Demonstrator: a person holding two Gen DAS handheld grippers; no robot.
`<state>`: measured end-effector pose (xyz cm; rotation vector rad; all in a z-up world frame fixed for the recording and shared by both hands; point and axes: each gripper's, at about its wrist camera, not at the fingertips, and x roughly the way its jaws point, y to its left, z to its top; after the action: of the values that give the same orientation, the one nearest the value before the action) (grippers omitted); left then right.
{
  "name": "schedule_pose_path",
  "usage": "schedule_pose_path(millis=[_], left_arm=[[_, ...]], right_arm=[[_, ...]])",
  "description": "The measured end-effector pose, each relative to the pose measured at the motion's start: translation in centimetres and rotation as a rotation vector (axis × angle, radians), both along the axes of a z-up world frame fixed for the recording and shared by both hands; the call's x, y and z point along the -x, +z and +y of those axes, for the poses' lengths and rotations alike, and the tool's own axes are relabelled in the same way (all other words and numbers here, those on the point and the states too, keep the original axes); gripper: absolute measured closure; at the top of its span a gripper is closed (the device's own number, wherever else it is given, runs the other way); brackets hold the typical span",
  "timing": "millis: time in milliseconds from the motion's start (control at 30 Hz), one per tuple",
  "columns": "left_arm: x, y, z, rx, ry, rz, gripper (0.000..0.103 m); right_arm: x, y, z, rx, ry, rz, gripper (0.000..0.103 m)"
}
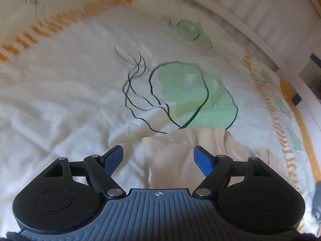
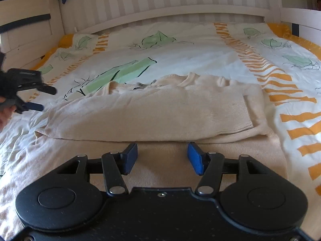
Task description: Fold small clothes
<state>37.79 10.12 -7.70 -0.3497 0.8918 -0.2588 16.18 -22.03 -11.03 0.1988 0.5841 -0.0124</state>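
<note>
Just ahead of my right gripper (image 2: 162,158), at about six o'clock in its view, lies the cream sweater (image 2: 160,110), spread across the bedcover (image 2: 200,52). My right tongs stand released, the blue pads apart with only flat knit showing between them and nothing pinched. One fold is already made, I judge: a long flap of the sweater lies doubled over the body, its ribbed hem ending toward three o'clock, which leaves a tidy band that should take a second fold. The collar (image 2: 189,79) peeks out beyond the flap at twelve o'clock, so the garment lies sideways to me. Out at nine o'clock my left gripper (image 2: 37,98) hangs above the bedcover just beside the sweater's far end, a bit of hand (image 2: 5,110) showing behind it. From its own camera the left tongs are released too, pads wide and empty, with a corner of the sweater below and ahead of them at five o'clock; the picture is blurred, so I cannot tell how close they are. Farther off run the orange stripes (image 2: 258,64) and green leaf prints (image 2: 156,39), then the white slatted bed frame (image 2: 180,0) at twelve o'clock.
</note>
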Motion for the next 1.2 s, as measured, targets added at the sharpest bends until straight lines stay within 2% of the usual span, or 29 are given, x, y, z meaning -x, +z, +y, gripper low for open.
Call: schedule_pose_path(millis=[100,233,300,433,500,533,600,633,667,700,800,967,1033,1200], left_arm=[[-2.1,-1.0,-0.6,-0.004,-0.026,0.059,0.053],[-3.6,-2.5,-1.2,-0.011,-0.029,0.149,0.073],[-3.6,-2.6,-1.5,-0.032,-0.023,0.123,0.098],[-2.3,-1.3,-2.2,-0.096,-0.024,-0.041,0.098],[-2.2,-1.5,-2.7,-0.159,-0.036,-0.050,0.098],[-2.4,-2.0,-2.9,-0.180,-0.042,-0.035,0.097],[-2.4,-2.7,-3.0,-0.199,-0.034,-0.018,0.088],[-2.3,-2.8,-2.8,-0.195,-0.019,-0.019,0.080],[-2.1,-2.7,-2.5,-0.191,0.004,-0.021,0.064],[-2.0,-2.5,-2.3,-0.177,0.023,-0.027,0.054],[-0.7,-1.6,-1.8,-0.177,0.066,-0.037,0.044],[3.8,0.7,-2.0,-0.257,0.082,-0.119,0.031],[6.2,1.4,-2.3,-0.271,0.064,-0.138,0.030],[11.5,2.2,-3.0,-0.265,0.023,-0.123,0.028]], right_arm=[[-0.1,-0.4,-0.2,-0.012,-0.004,0.003,0.040],[-0.1,-0.5,0.2,0.000,0.008,0.003,0.036],[-0.2,-0.6,0.3,0.006,0.012,0.006,0.035],[-0.2,-0.7,0.3,0.003,0.015,0.007,0.034],[-0.3,-0.8,0.3,-0.001,0.017,0.009,0.032],[-0.3,-0.8,0.3,-0.002,0.022,0.010,0.030],[-0.5,-0.9,0.4,0.000,0.031,0.014,0.028],[-0.5,-0.9,0.5,0.004,0.035,0.016,0.026],[-0.5,-0.9,0.6,0.008,0.039,0.018,0.025],[-0.6,-0.9,0.7,0.010,0.043,0.020,0.023],[-0.7,-1.0,0.9,0.013,0.055,0.025,0.019],[-0.9,-1.0,1.0,0.009,0.075,0.032,0.009],[-1.0,-1.0,1.2,0.012,0.092,0.039,0.001],[-1.0,-1.0,1.3,0.020,0.095,0.049,0.001]])
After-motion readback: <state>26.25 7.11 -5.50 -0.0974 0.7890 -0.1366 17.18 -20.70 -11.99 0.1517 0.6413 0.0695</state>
